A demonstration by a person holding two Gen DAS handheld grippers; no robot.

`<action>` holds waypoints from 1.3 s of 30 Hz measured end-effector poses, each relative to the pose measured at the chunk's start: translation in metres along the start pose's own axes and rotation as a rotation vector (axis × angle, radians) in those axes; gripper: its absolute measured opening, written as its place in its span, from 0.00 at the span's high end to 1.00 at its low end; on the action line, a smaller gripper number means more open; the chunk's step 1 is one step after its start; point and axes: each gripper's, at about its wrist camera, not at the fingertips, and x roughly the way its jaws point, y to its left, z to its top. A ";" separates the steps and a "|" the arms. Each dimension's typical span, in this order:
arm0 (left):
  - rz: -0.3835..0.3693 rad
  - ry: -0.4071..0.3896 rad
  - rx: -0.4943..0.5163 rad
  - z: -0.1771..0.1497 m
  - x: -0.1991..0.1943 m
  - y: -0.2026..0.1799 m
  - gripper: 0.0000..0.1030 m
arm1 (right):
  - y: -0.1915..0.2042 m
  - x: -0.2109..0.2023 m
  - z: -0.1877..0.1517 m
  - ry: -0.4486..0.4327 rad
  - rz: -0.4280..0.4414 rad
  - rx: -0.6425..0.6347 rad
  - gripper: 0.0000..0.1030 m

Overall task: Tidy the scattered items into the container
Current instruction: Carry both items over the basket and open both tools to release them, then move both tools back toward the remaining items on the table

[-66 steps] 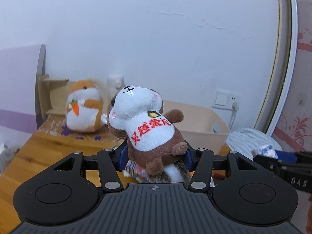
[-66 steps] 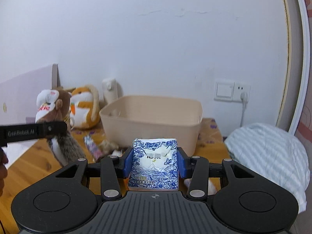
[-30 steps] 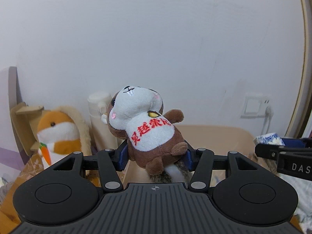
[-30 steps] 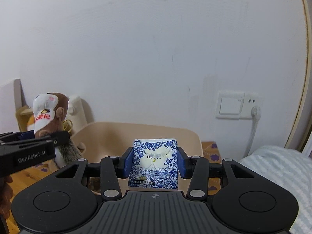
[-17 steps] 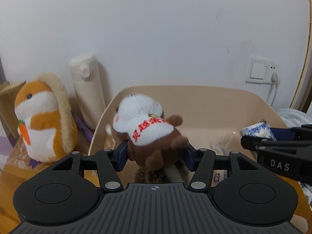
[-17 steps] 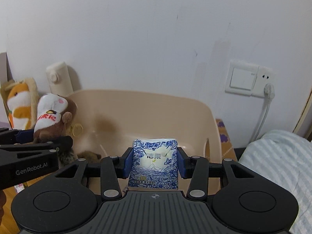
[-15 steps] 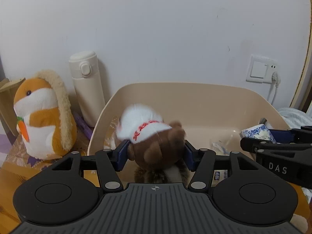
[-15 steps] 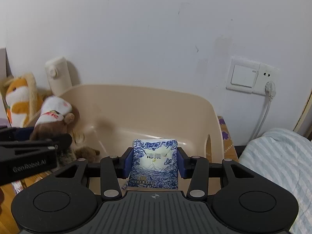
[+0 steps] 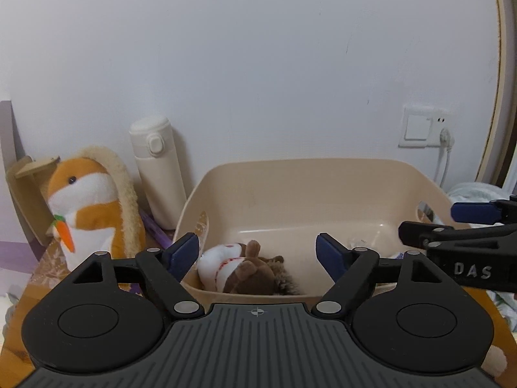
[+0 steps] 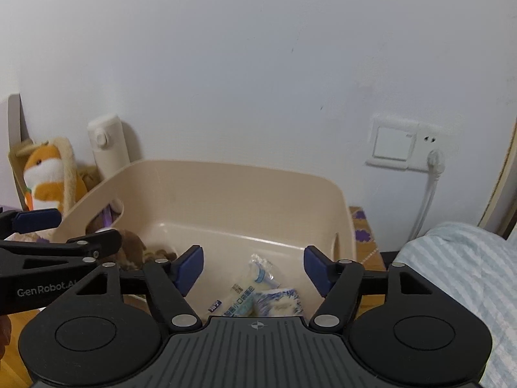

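Observation:
A beige plastic bin [image 9: 310, 174] [image 10: 226, 177] stands against the white wall. The brown and white plush toy [image 9: 245, 271] lies on its floor near the left wall. My left gripper [image 9: 258, 252] hangs above it, its jaws opening with nothing between them. In the right wrist view a blue and white tissue pack [image 10: 278, 302] lies in the bin beside a clear snack packet [image 10: 255, 278]. My right gripper [image 10: 253, 266] is over them, jaws opening and holding nothing. Only a brown part of the plush toy [image 10: 134, 247] shows there, behind the left gripper's finger.
An orange and white plush hamster [image 9: 87, 203] and a cream flask [image 9: 158, 171] stand left of the bin on the wooden table [image 9: 35, 278]. A wall socket with a plugged cable [image 10: 433, 158] is at the right, above striped bedding [image 10: 462, 258].
Both grippers came over the bin and let go: the plush toy dropped from the left one and the tissue pack from the right one. Both now lie in the bin.

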 end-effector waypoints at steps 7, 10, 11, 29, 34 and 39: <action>-0.001 -0.039 0.066 -0.016 -0.046 0.002 0.20 | -0.009 -0.057 -0.010 -0.082 0.023 0.046 0.16; -0.019 -0.042 0.065 -0.025 -0.065 0.006 0.19 | -0.010 -0.086 -0.016 -0.127 0.031 0.052 0.07; -0.022 -0.041 0.071 -0.029 -0.071 0.007 0.19 | -0.010 -0.096 -0.019 -0.140 0.030 0.048 0.04; -0.018 0.006 -0.006 -0.102 -0.138 0.039 0.18 | -0.023 -0.191 -0.097 -0.155 0.027 0.085 0.00; -0.012 0.056 -0.018 -0.125 -0.129 0.045 0.18 | -0.037 -0.190 -0.120 -0.106 -0.002 0.129 0.00; -0.033 0.098 0.023 -0.143 -0.115 0.037 0.18 | -0.043 -0.177 -0.139 -0.049 -0.070 0.119 0.00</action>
